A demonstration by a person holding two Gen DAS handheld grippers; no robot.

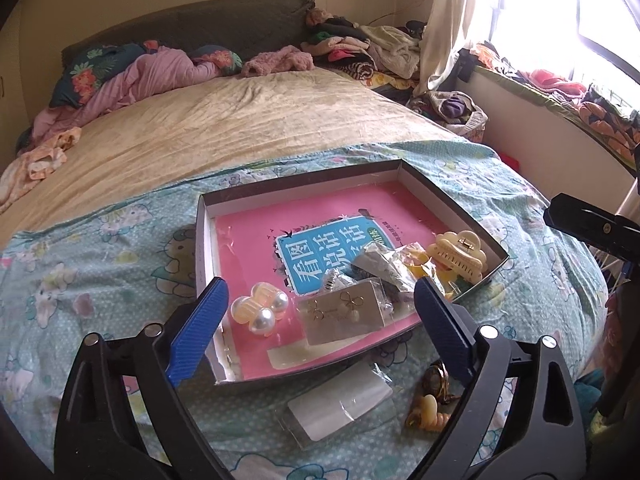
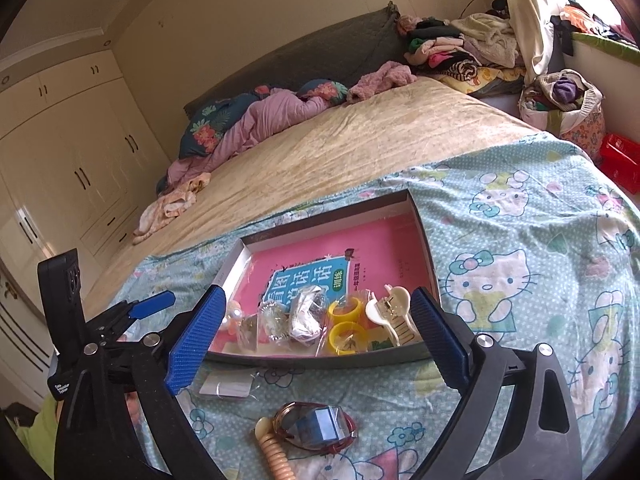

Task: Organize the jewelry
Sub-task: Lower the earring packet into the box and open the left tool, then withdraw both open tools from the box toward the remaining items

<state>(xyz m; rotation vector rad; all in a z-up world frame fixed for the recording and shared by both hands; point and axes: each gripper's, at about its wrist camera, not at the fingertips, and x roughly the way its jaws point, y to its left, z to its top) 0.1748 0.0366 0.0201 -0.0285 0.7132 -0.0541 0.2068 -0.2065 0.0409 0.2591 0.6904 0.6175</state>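
Both claws hang over the foot of the bed, and both are spread wide with nothing between the blue fingers. The left claw [image 1: 320, 312] hovers above the near edge of the shallow cardboard box [image 1: 202, 240], which sits on the Hello Kitty sheet [image 1: 80, 280]. A pink book [image 1: 256, 236] lines the bottom of the box. Inside, near the front, there's a pearl hair clip [image 1: 260, 308], just beside it an earring card [image 1: 346, 312] in a clear sleeve, and behind that some small crinkled plastic bags [image 1: 384, 268]. A cream claw clip [image 1: 456, 254] rests in the box's near right corner.

From the right wrist camera, the right claw [image 2: 318, 340] frames that same corner of the box: two yellow rings [image 2: 346, 322] in a bag lie next to the cream clip. Outside the box, on the sheet, a white packet [image 1: 340, 404] in clear wrap lies close to the left claw, and beside it a dark red bracelet [image 2: 316, 426] with a small blue box in a bag on top, touching a cream spiral hair tie [image 2: 276, 458]. The left claw also shows at the left edge of the right wrist view.
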